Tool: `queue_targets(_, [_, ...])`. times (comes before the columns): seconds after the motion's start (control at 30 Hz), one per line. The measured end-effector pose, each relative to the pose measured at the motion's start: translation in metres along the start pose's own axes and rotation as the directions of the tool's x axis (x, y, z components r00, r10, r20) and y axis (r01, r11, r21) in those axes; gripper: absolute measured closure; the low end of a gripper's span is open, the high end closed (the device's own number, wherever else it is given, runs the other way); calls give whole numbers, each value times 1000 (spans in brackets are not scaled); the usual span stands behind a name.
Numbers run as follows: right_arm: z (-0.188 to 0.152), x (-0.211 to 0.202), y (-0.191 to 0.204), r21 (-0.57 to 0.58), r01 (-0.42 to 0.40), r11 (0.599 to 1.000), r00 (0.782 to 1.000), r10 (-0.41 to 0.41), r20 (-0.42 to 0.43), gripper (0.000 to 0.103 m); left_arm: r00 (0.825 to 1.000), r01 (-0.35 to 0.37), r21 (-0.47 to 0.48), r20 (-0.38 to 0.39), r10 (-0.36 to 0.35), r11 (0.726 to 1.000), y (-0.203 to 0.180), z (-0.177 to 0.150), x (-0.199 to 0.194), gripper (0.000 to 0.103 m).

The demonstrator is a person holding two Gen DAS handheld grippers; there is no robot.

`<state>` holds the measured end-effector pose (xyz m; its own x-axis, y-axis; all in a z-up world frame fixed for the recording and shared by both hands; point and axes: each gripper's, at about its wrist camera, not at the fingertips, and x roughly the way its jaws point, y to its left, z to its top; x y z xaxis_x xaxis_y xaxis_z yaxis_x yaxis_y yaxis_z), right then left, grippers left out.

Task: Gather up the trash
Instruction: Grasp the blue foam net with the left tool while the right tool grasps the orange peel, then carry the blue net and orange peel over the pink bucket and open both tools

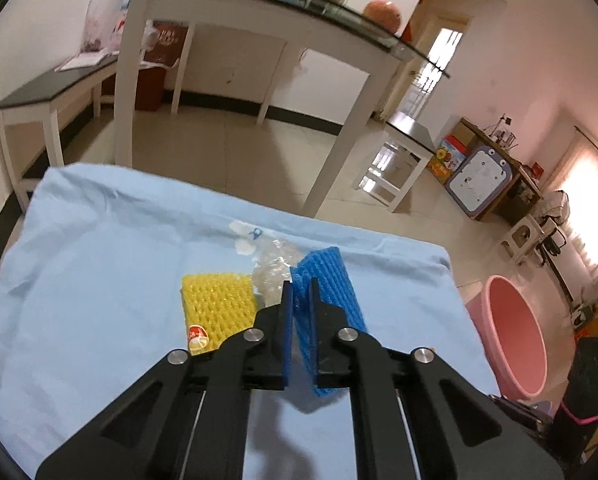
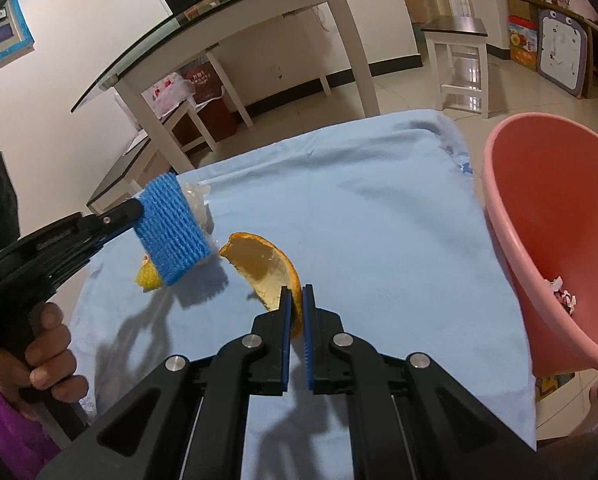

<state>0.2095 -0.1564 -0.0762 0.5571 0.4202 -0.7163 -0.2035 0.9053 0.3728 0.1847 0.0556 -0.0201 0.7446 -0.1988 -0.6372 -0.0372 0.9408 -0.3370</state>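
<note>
The left tongs [image 1: 300,284] are pinching the blue foam fruit net [image 1: 327,280] between their pads and holding it lifted off the bench's light blue cloth [image 1: 99,260], while the yellow foam net [image 1: 219,308] and a crumpled clear plastic wrapper [image 1: 273,268] are lying on the cloth just beyond them. The right tongs [image 2: 297,290] are gripping the edge of an orange peel [image 2: 259,264], narrowed tightly onto it. A pink plastic basin [image 2: 547,216] is standing just beside the bench's right edge, holding scraps of paper trash [image 2: 561,290].
</note>
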Motion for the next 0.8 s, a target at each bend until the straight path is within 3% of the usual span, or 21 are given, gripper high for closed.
queue_targets(0.43, [-6,-40,-10,29,-9,1000,998,7,63,98,997,59,42,48,-61,997,-34,-12,-53,97])
queue_targets(0.8, [-12,-79,-44,98,35,995,990,-48,133,98,994,103,116,27,-107,988,-83,-26,-58,97])
